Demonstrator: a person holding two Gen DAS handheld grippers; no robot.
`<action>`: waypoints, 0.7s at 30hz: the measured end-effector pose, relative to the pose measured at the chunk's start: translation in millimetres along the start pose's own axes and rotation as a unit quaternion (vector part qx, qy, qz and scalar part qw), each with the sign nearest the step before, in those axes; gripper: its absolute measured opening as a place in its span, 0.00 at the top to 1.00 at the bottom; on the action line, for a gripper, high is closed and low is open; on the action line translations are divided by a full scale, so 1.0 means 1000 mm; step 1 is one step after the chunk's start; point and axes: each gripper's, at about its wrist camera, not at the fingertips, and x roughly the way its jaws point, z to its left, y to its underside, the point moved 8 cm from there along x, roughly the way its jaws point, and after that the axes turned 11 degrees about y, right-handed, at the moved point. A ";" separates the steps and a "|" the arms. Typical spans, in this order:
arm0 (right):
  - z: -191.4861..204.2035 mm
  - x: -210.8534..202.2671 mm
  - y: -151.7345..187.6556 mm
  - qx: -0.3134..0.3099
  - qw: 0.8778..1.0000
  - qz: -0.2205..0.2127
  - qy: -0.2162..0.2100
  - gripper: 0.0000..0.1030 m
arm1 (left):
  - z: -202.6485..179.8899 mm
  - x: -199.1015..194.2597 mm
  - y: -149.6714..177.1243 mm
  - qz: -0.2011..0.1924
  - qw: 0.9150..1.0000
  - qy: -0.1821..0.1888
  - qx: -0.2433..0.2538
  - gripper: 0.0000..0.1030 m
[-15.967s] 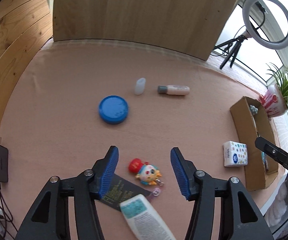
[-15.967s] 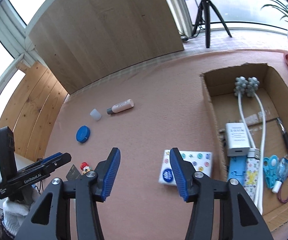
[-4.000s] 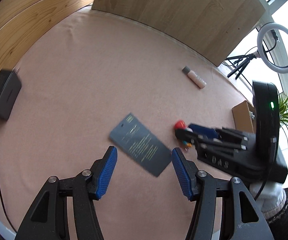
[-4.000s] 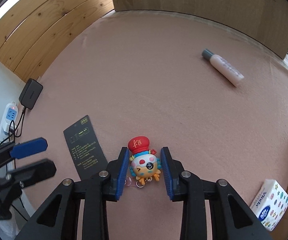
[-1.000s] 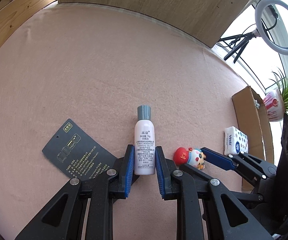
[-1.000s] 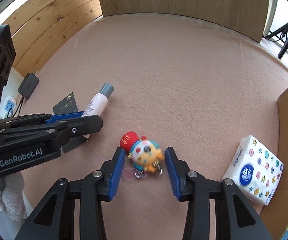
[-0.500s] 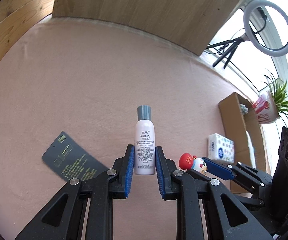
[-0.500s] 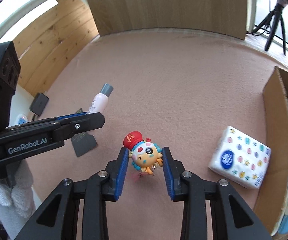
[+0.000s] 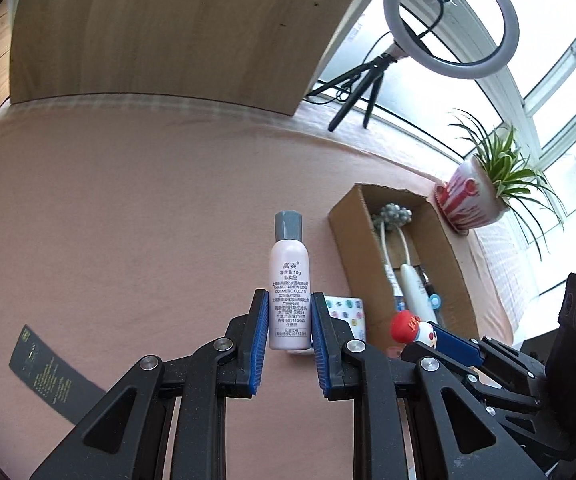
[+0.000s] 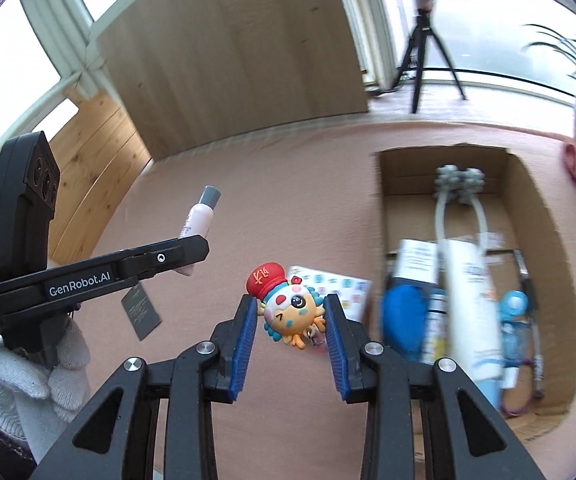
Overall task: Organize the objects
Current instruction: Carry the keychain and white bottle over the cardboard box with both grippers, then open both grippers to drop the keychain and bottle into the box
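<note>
My left gripper (image 9: pixel 288 338) is shut on a small pink bottle (image 9: pixel 289 288) with a grey cap, held upright above the pink mat. My right gripper (image 10: pixel 291 322) is shut on a cartoon figure (image 10: pixel 288 306) with a red hat. In the left wrist view that figure (image 9: pixel 411 327) shows at the right gripper's tips, near the cardboard box (image 9: pixel 353 232). From the right wrist the bottle (image 10: pixel 198 228) sticks out of the left gripper on the left. The box (image 10: pixel 527 184) lies ahead to the right, holding several items.
A tissue pack (image 10: pixel 339 286) lies on the mat just left of the box. A dark card (image 9: pixel 50 372) lies at the near left. A potted plant (image 9: pixel 475 200) and a ring light on a tripod (image 9: pixel 443 24) stand beyond the box. A gloved hand (image 10: pixel 28 380) holds the left gripper.
Both grippers have risen and swung right toward the cardboard box, each keeping its object. The box now fills more of both views.
</note>
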 end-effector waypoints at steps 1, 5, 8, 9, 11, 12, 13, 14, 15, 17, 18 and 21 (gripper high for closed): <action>-0.009 -0.003 0.000 0.008 1.000 -0.003 0.005 0.70 | -0.009 0.005 -0.003 0.002 1.000 0.005 0.006 0.79; -0.049 -0.017 -0.001 0.034 0.999 -0.016 0.032 0.70 | -0.046 0.028 -0.012 0.008 0.999 0.021 0.030 0.79; -0.077 -0.024 0.002 0.054 0.997 -0.019 0.047 0.70 | -0.071 0.045 -0.017 0.013 0.999 0.030 0.043 0.79; -0.087 -0.026 0.003 0.060 0.997 -0.020 0.052 0.70 | -0.078 0.050 -0.019 0.015 0.998 0.032 0.046 0.79; -0.102 -0.028 0.006 0.068 0.996 -0.019 0.060 0.70 | -0.091 0.064 -0.023 0.019 0.998 0.036 0.053 0.79; -0.109 -0.028 0.008 0.073 0.995 -0.019 0.063 0.70 | -0.097 0.071 -0.025 0.022 0.998 0.037 0.056 0.79; -0.115 -0.029 0.010 0.077 0.995 -0.017 0.065 0.70 | -0.101 0.077 -0.027 0.024 0.997 0.038 0.058 0.79; -0.120 -0.029 0.012 0.081 0.994 -0.016 0.066 0.70 | -0.104 0.082 -0.029 0.026 0.997 0.037 0.060 0.79; -0.125 -0.029 0.014 0.084 0.994 -0.015 0.068 0.70 | -0.107 0.089 -0.030 0.029 0.997 0.035 0.060 0.79; -0.134 -0.028 0.019 0.088 0.994 -0.011 0.071 0.70 | -0.110 0.104 -0.032 0.034 0.997 0.033 0.057 0.79; -0.136 -0.028 0.021 0.090 0.993 -0.010 0.071 0.70 | -0.111 0.111 -0.032 0.037 0.997 0.031 0.057 0.79; -0.143 -0.025 0.025 0.095 0.993 -0.004 0.067 0.70 | -0.110 0.129 -0.033 0.046 0.997 0.021 0.054 0.79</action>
